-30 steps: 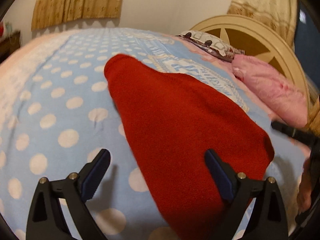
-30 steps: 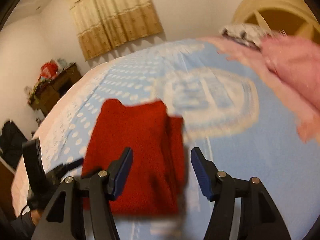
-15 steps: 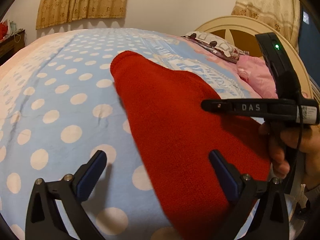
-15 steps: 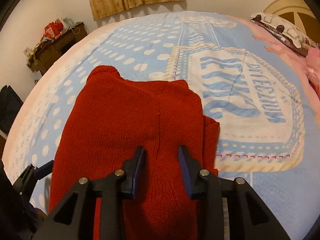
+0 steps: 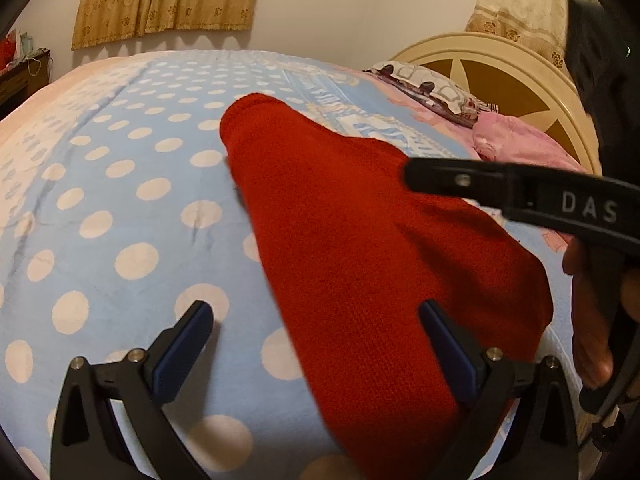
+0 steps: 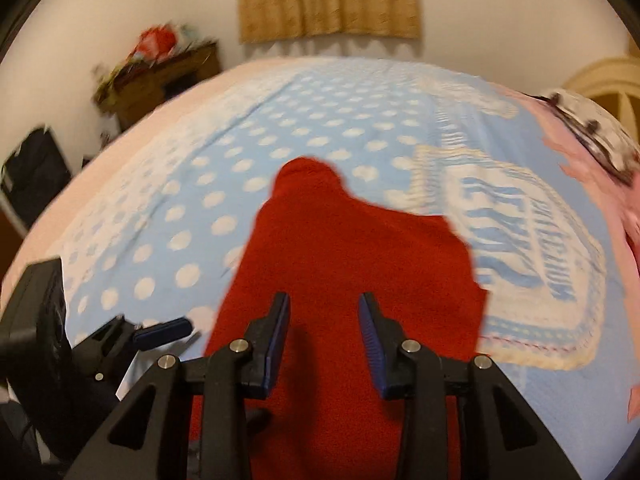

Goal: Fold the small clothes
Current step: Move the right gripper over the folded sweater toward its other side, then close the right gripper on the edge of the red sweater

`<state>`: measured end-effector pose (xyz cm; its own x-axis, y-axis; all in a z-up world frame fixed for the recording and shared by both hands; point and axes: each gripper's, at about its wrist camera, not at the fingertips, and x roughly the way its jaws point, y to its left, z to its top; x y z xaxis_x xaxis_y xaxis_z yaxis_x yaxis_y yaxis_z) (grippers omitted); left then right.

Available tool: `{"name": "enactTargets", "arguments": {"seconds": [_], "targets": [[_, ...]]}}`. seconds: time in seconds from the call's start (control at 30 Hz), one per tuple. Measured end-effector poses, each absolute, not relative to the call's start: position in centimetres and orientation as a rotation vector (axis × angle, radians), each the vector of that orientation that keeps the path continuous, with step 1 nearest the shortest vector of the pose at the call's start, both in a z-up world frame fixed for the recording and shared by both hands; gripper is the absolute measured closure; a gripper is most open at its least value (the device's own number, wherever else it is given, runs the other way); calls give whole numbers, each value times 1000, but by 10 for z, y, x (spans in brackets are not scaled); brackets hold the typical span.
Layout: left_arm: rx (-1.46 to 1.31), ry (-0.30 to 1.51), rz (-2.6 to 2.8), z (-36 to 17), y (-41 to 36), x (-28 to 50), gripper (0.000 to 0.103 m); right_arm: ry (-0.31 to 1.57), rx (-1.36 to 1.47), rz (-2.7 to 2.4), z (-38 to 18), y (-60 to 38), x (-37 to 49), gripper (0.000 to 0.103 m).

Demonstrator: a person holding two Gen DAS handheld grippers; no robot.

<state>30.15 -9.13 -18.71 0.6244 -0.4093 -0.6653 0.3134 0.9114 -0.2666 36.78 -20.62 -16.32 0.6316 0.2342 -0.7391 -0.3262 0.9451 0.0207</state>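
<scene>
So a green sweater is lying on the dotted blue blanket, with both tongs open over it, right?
Not quite: the sweater is red, as both wrist views show. The rest holds: it lies on the dotted blue blanket, with the left tongs and right tongs open.

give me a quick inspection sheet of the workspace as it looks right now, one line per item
Surface: bed with blue polka-dot blanket, lightly creased.
Job's things: red knit garment lying flat on the blanket, narrow end pointing away.
Clutter: pink cloth and patterned pillow by the headboard.
Grippers: left gripper wide open, one finger over the blanket, the other over the garment; right gripper open, narrower gap, over the garment, gripping nothing.
Cables: nothing seen for certain.
Surroundings: curtains, cluttered wooden cabinet, white walls.
</scene>
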Motion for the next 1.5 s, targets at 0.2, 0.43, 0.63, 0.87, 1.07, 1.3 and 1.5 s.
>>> {"name": "enactTargets", "arguments": {"seconds": [0.2,0.43,0.63,0.87,1.07,1.3,1.5], "targets": [[-130,799,-412,-188,-90,302,0,908,-132,279,-197,-209,384,65],[-131,798,-415,-188,-91,303,0,825,11,228,-168,-255,397,62],[-140,800,-422,-189,-90,303,0,936,159,139,-188,-311,439,62],[-178,814,-463,-190,-86,303,0,956,157,207,-195,-309,444,95],[-168,819,-471,-190,-90,303,0,959,243,115,-212,-339,448,95],[-153,817,-457,-189,-92,302,0,891,292,148,-193,-354,430,58],[-171,825,-471,-190,-88,306,0,920,353,256,-185,-353,414,49]]}}
